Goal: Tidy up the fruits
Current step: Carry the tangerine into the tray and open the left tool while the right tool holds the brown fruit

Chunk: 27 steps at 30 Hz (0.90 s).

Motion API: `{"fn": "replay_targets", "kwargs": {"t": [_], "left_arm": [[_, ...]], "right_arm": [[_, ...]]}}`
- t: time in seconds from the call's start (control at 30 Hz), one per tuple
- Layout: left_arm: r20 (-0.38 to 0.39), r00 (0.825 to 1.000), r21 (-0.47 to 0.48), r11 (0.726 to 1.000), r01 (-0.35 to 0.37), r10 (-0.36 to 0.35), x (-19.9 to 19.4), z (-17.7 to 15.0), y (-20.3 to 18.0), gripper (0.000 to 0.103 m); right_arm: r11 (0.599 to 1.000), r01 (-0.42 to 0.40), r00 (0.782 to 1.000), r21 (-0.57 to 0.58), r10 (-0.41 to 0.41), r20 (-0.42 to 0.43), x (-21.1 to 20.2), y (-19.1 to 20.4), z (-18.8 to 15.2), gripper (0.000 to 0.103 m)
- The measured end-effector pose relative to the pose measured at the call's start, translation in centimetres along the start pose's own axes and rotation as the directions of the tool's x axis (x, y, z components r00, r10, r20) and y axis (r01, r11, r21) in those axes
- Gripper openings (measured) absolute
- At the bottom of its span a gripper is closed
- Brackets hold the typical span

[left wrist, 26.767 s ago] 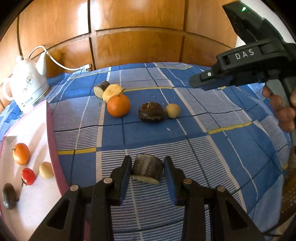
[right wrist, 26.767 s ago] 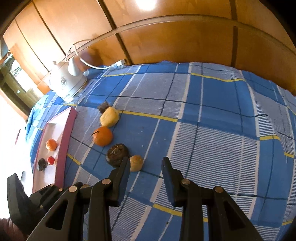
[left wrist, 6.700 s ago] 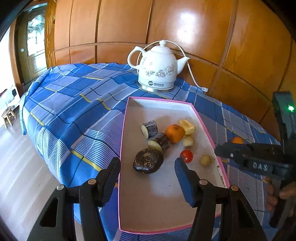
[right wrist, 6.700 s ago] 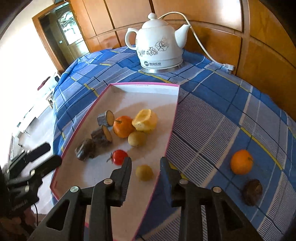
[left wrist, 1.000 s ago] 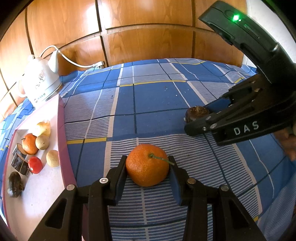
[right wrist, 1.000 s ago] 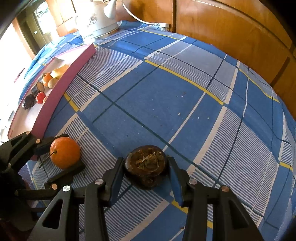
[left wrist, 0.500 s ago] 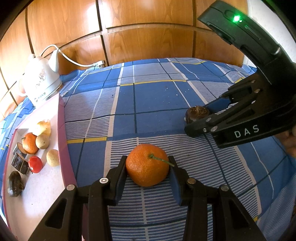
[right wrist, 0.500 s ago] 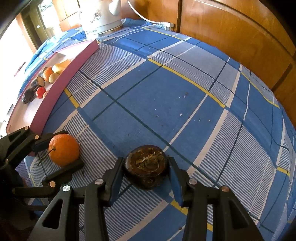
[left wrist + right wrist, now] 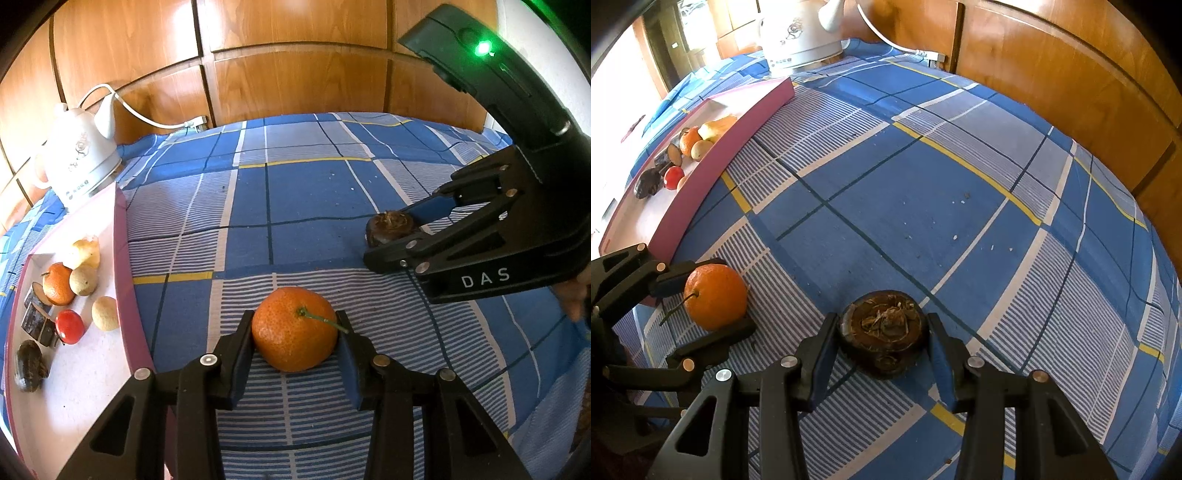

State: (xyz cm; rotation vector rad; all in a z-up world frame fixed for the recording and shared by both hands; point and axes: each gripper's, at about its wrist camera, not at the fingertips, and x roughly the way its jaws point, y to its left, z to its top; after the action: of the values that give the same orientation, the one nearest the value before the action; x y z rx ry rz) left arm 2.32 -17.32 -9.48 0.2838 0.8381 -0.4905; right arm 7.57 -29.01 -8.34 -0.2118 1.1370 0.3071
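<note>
Nearest the left wrist camera, at six o'clock, the left gripper [image 9: 295, 339] has its jaws narrow and pressed on both flanks of the round orange tangerine with a green stalk [image 9: 294, 328], which sits on the blue checked tablecloth [image 9: 306, 192]; the side grip suits lifting a ball that would otherwise roll. At six o'clock in the right wrist view the right gripper [image 9: 882, 341] clamps the dark brown, flat-topped round fruit [image 9: 883, 332] the same way, its rough crown facing up; both fruits look like the last ones outside, so each hand takes one. Farther off, around nine to ten o'clock, lies the shallow pink-rimmed white tray [image 9: 122, 258], holding the fruits already gathered and probably the place for these two. Beyond it, near eleven o'clock, stands the white ceramic electric kettle [image 9: 79, 162], against the wooden wall panels [image 9: 295, 74].
</note>
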Motion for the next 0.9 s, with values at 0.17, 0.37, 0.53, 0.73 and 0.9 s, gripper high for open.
{"fn": "replay_targets", "kwargs": {"t": [0.17, 0.37, 0.53, 0.73, 0.9], "left_arm": [[-0.013, 1.000, -0.007, 1.000, 0.025, -0.026, -0.2, 0.2, 0.0, 0.041], [0.027, 0.996, -0.002, 0.996, 0.088, -0.088, -2.4, 0.9, -0.4, 0.041], [0.068, 0.985, -0.086, 0.983, 0.162, -0.156, -5.4, 2.2, 1.5, 0.041], [0.075, 0.988, -0.262, 0.954, 0.148, -0.132, -8.3, 1.9, 7.7, 0.041], [-0.016, 0.998, -0.415, 0.909, 0.048, -0.059, -8.7, -0.6, 13.5, 0.041]], "right_arm": [[1.000, 0.002, 1.000, -0.006, -0.002, 0.005, 0.0, 0.0, 0.0, 0.047], [1.000, 0.005, 1.000, -0.015, -0.005, 0.008, 0.0, 0.1, 0.0, 0.047], [1.000, 0.010, 1.000, -0.019, -0.010, 0.010, 0.0, 0.2, 0.0, 0.047], [1.000, 0.014, 1.000, -0.019, -0.014, 0.011, 0.0, 0.2, 0.0, 0.047], [1.000, 0.014, 1.000, -0.017, -0.014, 0.010, 0.0, 0.2, 0.0, 0.047]]}}
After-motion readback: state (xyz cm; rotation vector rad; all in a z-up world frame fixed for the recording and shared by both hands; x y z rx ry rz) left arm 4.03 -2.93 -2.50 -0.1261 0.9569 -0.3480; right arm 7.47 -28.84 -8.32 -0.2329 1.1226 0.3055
